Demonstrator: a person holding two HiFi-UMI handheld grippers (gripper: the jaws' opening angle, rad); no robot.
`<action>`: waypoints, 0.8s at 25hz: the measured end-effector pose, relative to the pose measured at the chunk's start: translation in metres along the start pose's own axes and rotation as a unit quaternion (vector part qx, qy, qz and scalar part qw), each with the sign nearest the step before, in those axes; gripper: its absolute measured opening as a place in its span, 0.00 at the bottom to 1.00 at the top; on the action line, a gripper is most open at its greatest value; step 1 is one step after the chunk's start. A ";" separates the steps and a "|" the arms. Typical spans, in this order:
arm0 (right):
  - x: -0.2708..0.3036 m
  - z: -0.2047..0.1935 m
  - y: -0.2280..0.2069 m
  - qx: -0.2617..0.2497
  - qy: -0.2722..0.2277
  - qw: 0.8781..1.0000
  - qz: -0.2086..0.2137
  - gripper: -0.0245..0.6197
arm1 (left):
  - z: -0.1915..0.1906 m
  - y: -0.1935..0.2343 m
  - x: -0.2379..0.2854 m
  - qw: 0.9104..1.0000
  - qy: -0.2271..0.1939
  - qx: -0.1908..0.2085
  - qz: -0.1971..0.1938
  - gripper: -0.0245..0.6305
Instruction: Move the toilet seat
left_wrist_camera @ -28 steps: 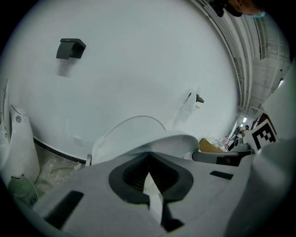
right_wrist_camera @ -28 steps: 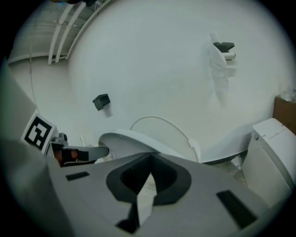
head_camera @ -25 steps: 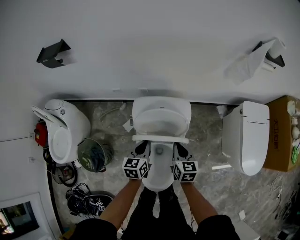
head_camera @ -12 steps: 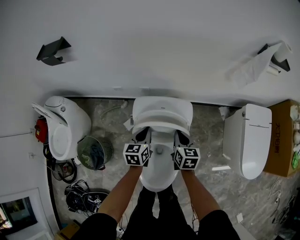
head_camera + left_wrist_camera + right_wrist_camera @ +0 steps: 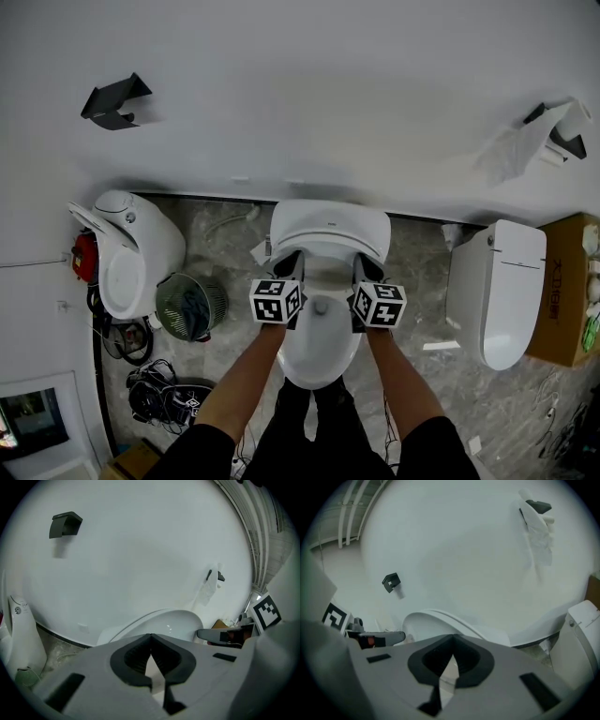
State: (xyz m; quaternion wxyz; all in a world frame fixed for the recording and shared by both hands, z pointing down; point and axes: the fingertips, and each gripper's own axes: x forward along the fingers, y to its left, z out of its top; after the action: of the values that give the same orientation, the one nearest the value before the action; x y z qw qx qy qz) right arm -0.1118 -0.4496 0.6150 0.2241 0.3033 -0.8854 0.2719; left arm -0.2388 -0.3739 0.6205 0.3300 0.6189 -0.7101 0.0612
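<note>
- A plain white wall fills the upper half of the head view, above a grey marbled floor.
- Three white toilets stand in a row against it. The middle toilet is right in front of the person, bowl open. The left toilet has its lid up, and the right toilet has its lid down.
- The toilet seat of the middle toilet is raised. It stands nearly upright over the back of the bowl, close to the wall. Its long axis runs up from the hinge, with the free front end pointing upward. Seat and lid cannot be told apart here.
- A brown cardboard box sits at the far right edge.
- The left gripper reaches to the seat's left side and the right gripper to its right side, each tip against the raised seat.
- In each gripper view the claw is closed, tips together, with nothing between them. The seat's white curve rises just beyond.
- A small round fan lies on the floor between the left and middle toilets.
- A black bracket is fixed high on the wall at left. A paper roll holder with loose paper hangs at right.
</note>
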 end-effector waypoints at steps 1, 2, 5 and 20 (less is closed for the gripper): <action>0.001 0.001 0.001 -0.003 0.001 1.000 0.001 0.04 | 0.000 0.000 -0.001 1.000 0.000 0.001 -0.001 0.04; 0.001 0.001 0.002 -0.004 0.001 1.000 0.001 0.04 | 0.000 -0.001 -0.002 1.000 -0.001 0.002 -0.002 0.04; -0.005 0.002 0.006 -0.003 -0.001 1.000 0.002 0.04 | 0.002 -0.003 -0.011 1.000 -0.012 0.012 -0.009 0.04; -0.127 0.005 0.080 -0.067 -0.075 0.995 0.004 0.04 | 0.014 -0.045 -0.137 0.991 -0.069 0.104 -0.054 0.04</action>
State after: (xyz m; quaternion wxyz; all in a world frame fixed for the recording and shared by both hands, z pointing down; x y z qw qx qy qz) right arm -0.0748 -0.3461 0.5119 0.1753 0.3036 -0.9171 0.1897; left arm -0.2009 -0.2755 0.5208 0.2172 0.6900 -0.6865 0.0739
